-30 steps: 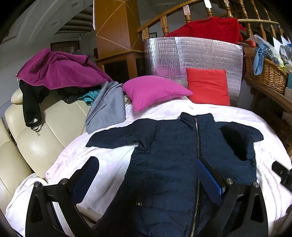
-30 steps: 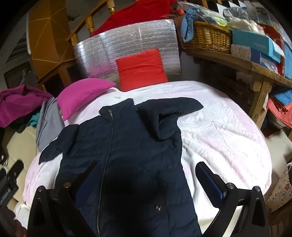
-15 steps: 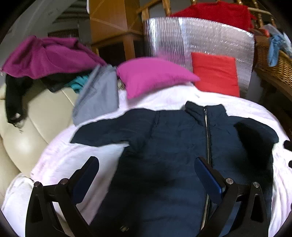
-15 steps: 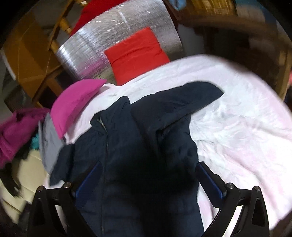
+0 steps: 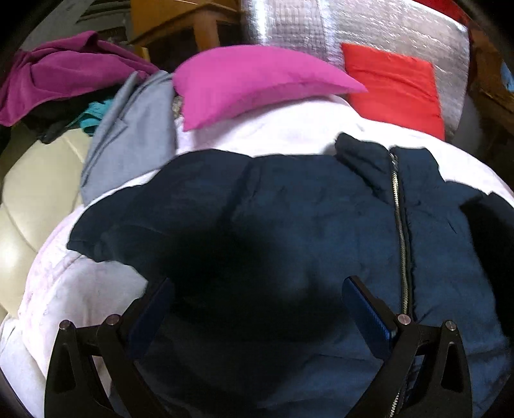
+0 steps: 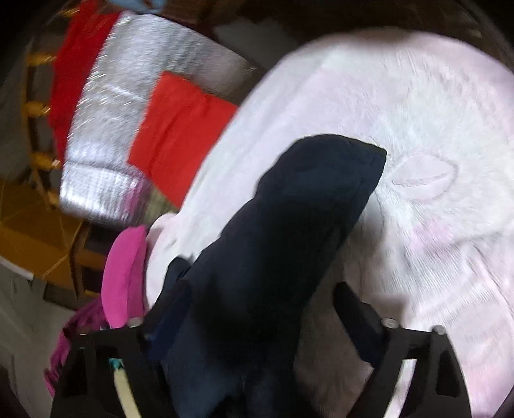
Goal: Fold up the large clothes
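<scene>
A dark navy padded jacket (image 5: pixel 321 225) lies front up on the pale pink blanket (image 5: pixel 80 289), zip closed, collar toward the pillows. Its left sleeve (image 5: pixel 135 218) stretches out to the left. My left gripper (image 5: pixel 257 299) is open, low over the jacket's left chest and armpit. In the right wrist view the jacket's right sleeve (image 6: pixel 305 199) lies folded over the body, its cuff near the blanket (image 6: pixel 433 128). My right gripper (image 6: pixel 260 308) is open, close above that sleeve. The view is tilted and blurred.
A magenta pillow (image 5: pixel 257 80) and a red cushion (image 5: pixel 395 86) sit at the bed's far end before a silver foil panel (image 5: pixel 353 25). Grey, purple and black clothes (image 5: pixel 128 128) are piled on a cream sofa (image 5: pixel 29 199) at left.
Both grippers have moved forward and down toward the jacket. The left one now hovers over the left chest; the right one has swung over the folded right sleeve.
</scene>
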{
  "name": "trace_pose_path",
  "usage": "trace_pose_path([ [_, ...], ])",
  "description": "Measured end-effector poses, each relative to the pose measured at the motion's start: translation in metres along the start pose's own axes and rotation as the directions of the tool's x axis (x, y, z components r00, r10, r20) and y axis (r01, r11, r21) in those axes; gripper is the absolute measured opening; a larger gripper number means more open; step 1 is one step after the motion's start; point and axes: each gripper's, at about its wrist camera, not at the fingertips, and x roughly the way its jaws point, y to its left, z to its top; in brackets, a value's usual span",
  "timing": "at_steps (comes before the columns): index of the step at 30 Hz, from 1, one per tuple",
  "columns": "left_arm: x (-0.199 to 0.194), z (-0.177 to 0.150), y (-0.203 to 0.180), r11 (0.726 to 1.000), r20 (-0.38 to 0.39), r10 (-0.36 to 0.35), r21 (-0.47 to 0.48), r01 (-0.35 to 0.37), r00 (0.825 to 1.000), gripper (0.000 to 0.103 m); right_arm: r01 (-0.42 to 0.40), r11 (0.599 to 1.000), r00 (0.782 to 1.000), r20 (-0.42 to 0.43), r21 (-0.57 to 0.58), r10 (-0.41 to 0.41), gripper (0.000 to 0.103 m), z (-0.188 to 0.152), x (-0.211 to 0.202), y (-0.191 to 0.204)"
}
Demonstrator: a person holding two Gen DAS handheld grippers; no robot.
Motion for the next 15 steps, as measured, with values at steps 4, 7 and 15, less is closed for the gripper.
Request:
trace_pose_path([
  [4, -0.006, 0.0, 0.0, 1.0, 0.02, 0.003, 0.027, -0.004, 1.0, 0.103, 0.014, 0.999, 1.0, 0.008, 0.047, -0.015, 0.037, 0.014, 0.017, -0.005],
  [7, -0.013, 0.005, 0.007, 1.0, 0.032, -0.02, -0.001, 0.021, 0.999, 0.103, 0.032, 0.996, 0.997, 0.079, -0.084, -0.026, 0.023, 0.004, 0.002, 0.026],
  [15, -0.047, 0.014, 0.033, 0.999, 0.135, -0.012, -0.036, 0.017, 0.991, 0.103, -0.158, 0.898, 0.981, 0.041, -0.411, 0.192, 0.022, -0.076, -0.043, 0.143],
])
